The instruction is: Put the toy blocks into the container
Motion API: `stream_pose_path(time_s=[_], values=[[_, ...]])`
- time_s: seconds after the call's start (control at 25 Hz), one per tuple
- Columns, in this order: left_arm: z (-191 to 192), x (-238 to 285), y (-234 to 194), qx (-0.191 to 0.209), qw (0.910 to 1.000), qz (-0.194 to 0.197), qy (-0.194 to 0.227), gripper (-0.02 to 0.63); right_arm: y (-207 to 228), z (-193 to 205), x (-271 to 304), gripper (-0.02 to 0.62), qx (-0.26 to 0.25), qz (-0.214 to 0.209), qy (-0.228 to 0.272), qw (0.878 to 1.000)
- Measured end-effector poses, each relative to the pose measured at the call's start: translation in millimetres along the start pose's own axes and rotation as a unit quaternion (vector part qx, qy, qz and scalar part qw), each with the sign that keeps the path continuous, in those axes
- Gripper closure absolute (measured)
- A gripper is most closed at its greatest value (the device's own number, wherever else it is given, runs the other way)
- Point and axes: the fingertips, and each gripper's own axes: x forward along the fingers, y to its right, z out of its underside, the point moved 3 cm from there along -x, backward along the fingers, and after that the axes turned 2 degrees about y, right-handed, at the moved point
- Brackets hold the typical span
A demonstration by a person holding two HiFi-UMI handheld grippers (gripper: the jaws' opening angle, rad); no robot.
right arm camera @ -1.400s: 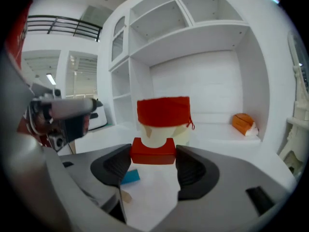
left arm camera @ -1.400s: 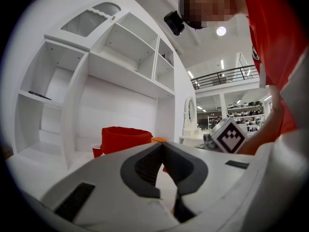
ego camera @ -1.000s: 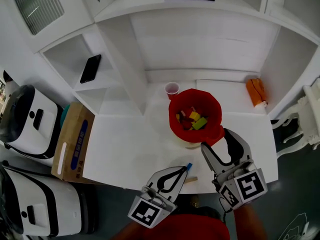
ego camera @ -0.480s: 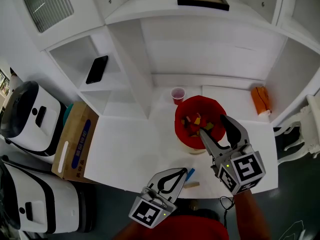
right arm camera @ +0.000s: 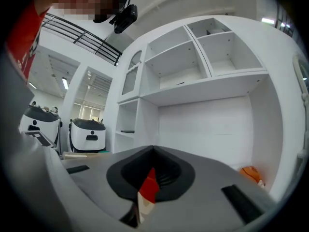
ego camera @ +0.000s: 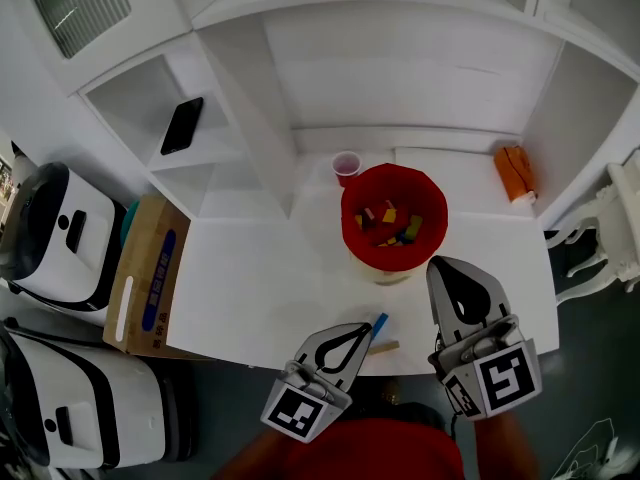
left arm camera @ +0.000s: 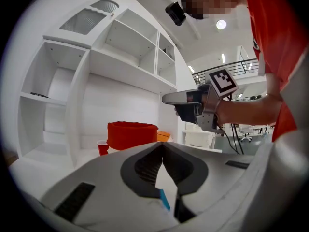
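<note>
The red container (ego camera: 394, 216) stands at the back middle of the white table (ego camera: 260, 288), with several coloured blocks inside. A blue block (ego camera: 378, 325) and a wooden block (ego camera: 383, 347) lie at the table's front edge. My left gripper (ego camera: 367, 330) is shut, its tip right beside the blue block and holding nothing. In the left gripper view, its jaws (left arm camera: 162, 144) meet and a blue sliver shows below them. My right gripper (ego camera: 443, 264) hovers just in front of the container. Its jaws have just been closing and now stand shut with nothing between them (right arm camera: 153, 149).
A small red cup (ego camera: 346, 166) stands behind the container. An orange object (ego camera: 513, 183) lies at the back right. A phone (ego camera: 181, 125) rests on a left shelf. A cardboard box (ego camera: 150, 278) and white machines (ego camera: 60, 238) stand left of the table.
The right gripper drew back from over the container toward the table's front, and its jaws went from open to shut. The left gripper stayed put.
</note>
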Motion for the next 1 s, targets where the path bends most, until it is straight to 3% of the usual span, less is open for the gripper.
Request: stream_pose_path(time_s=[0.16,0.28,0.52,0.64,0.76,1.0], values=[[26.1,-2.3,11.7,0.014,0.9991,0.017,-0.035,0.587,-3.2,4.6,-15.1,0.588,0.004,0.003,-0.006,1.000],[54.7,-0.7,19.7,0.043,0.9950,0.047,-0.077,0.499,-6.5,6.8,-24.7,0.588,0.006,0.003,-0.009,1.000],[108.8,7.8,27.8,0.063,0.9778,0.096,-0.175,0.389,-10.8,13.1,-41.2,0.588,0.010,0.004,-0.019,1.000],[128.4,13.7,28.7,0.076,0.9678,0.110,-0.213,0.385,-10.5,16.5,-47.4,0.587,0.011,0.005,-0.024,1.000],[138.1,18.9,30.2,0.090,0.9617,0.116,-0.231,0.385,-7.8,18.1,-53.3,0.588,0.010,0.009,-0.029,0.999],[135.6,25.3,34.4,0.132,0.9588,0.117,-0.223,0.404,-1.1,23.0,-60.7,0.586,0.013,0.017,-0.037,0.999]])
